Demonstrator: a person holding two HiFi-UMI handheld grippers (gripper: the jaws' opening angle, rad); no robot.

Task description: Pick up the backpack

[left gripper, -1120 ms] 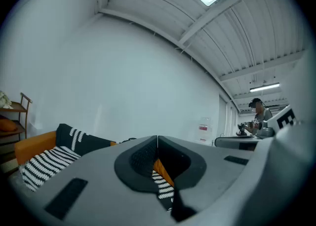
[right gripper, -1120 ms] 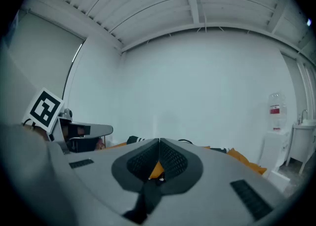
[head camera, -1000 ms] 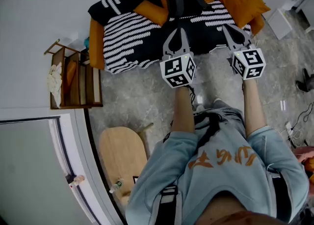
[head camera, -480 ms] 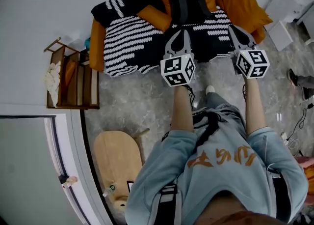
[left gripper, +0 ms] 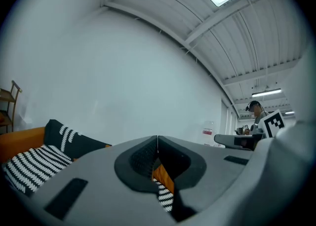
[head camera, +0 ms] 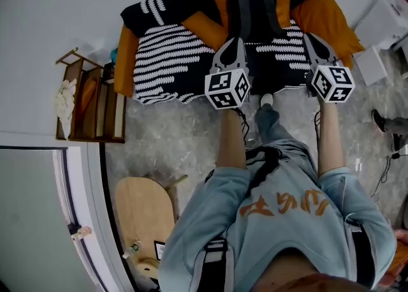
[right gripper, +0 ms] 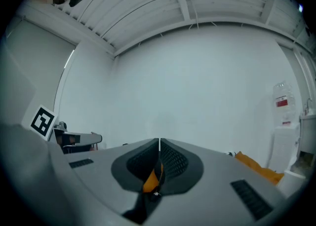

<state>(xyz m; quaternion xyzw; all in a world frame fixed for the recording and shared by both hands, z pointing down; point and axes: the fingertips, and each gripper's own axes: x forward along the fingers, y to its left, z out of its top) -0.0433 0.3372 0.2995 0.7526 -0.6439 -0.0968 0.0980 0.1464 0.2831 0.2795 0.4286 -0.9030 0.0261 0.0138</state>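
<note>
Ahead of both pairs of jaws, an orange sofa [head camera: 328, 16] is standing against the white wall [head camera: 64, 4]. A black blanket [head camera: 169, 61] with white stripes is lying over most of its seat and spreading out to the left of the left jaws. The dark grey backpack [head camera: 254, 10] is sitting upright on that sofa with its back to the wall. It is resting just beyond the jaw tips and between the two pairs, nearer the left pair, and neither pair is gripping it.

Well off to the left of the left jaws, a wooden rack [head camera: 89, 102] is standing on the grey floor [head camera: 172, 138]. Far behind those jaws, a pale wooden stool [head camera: 143, 204] is standing beside the person's sleeve [head camera: 197, 220].

The left gripper [head camera: 233, 42] is pointing level toward the sofa with its jaws pressed fully together and nothing between the pads. Only a slip of orange cushion and striped cloth is showing below them. The right gripper [head camera: 309, 37] is pointing the same way, to the right of the backpack. Its jaws are likewise meeting tip to tip and holding nothing.
</note>
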